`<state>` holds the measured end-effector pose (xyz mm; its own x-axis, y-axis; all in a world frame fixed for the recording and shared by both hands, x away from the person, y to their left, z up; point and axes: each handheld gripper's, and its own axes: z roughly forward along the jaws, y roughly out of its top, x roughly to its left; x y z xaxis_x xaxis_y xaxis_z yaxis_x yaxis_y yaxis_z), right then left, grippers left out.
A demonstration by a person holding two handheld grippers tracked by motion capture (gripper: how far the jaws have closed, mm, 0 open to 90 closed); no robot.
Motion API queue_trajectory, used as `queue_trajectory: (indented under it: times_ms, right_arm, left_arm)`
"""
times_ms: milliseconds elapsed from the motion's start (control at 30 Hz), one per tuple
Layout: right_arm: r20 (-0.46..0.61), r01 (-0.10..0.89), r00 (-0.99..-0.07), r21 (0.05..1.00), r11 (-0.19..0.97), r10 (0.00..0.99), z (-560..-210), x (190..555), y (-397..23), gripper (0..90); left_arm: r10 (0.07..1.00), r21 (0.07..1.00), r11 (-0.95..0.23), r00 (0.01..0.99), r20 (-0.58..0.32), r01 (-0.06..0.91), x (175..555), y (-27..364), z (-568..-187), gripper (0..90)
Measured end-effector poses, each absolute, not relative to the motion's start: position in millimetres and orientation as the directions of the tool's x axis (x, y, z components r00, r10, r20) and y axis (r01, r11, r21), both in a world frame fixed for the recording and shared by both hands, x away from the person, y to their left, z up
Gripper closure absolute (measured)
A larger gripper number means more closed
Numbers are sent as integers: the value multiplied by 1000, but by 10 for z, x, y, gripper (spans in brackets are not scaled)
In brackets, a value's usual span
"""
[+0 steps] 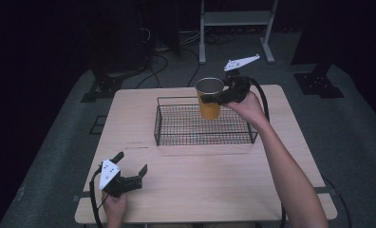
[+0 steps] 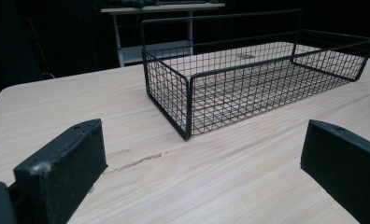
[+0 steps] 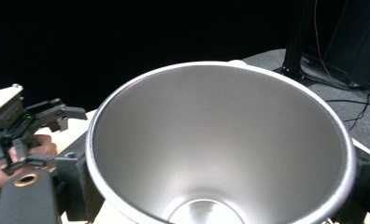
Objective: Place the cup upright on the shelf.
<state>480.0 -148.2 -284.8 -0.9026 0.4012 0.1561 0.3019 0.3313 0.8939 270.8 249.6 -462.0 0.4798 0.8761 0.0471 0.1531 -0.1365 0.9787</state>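
The orange cup with a silvery inside is upright and held above the far side of the wire basket, its rim well clear of the basket's top edge. Its base seems to hang over the mesh floor rather than rest on it, though the high view does not settle whether it touches. In the right gripper view the cup's metal-lined mouth gapes straight up at the camera, empty, with the black jaws pressed against its wall on either side.

The right tongs are closed around the cup's upper wall, gripping it from the side, the person's right hand behind them.

The basket sits empty on the far half of the bench, its long side toward the person.

The left tongs rest low over the bench's near left corner, jaws spread wide and holding nothing; their own view looks across bare wood toward the basket's near corner.

As I judge it, the pick-up is done and the carry is nearly over: what is left is lowering the cup onto the mesh, letting go and drawing back.
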Motion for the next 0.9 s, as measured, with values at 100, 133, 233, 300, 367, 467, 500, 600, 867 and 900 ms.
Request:
queue_trajectory:
  times_ms: [100,133,233,300,367,467,500,600,867,900]
  right_arm:
    - [154,300,-901,897,326,406,-2846,4858,-1445,124]
    - [158,304,-901,895,328,404,-2851,4883,-1433,124]
    - [152,304,-900,891,338,408,-2876,4945,-1393,124]
    - [152,305,-900,889,342,409,-2905,4985,-1373,124]
    - [156,312,-898,886,343,412,-2943,5024,-1359,123]
    - [169,327,-893,880,344,417,-3022,5096,-1344,123]
    - [171,330,-892,879,344,419,-3043,5113,-1342,123]
    - [180,340,-891,873,350,417,-3131,5175,-1335,123]
    - [204,362,-885,867,343,417,-3373,5275,-1293,123]
    - [211,371,-882,863,344,421,-3433,5296,-1283,123]
  left_arm:
    - [876,979,-136,480,47,154,2708,2495,-4620,0]
    - [876,979,-137,479,47,153,2708,2495,-4620,0]
    - [876,979,-136,480,47,153,2708,2498,-4620,0]
    - [876,979,-135,481,45,153,2709,2499,-4620,0]
    - [877,979,-136,479,47,153,2710,2494,-4620,0]
    - [876,979,-138,480,48,153,2710,2495,-4620,0]
    - [876,979,-134,480,45,152,2710,2495,-4621,0]
    - [876,979,-135,481,45,153,2709,2498,-4620,0]
    - [876,979,-135,481,46,152,2709,2498,-4620,0]
    - [875,979,-135,481,46,153,2710,2498,-4620,0]
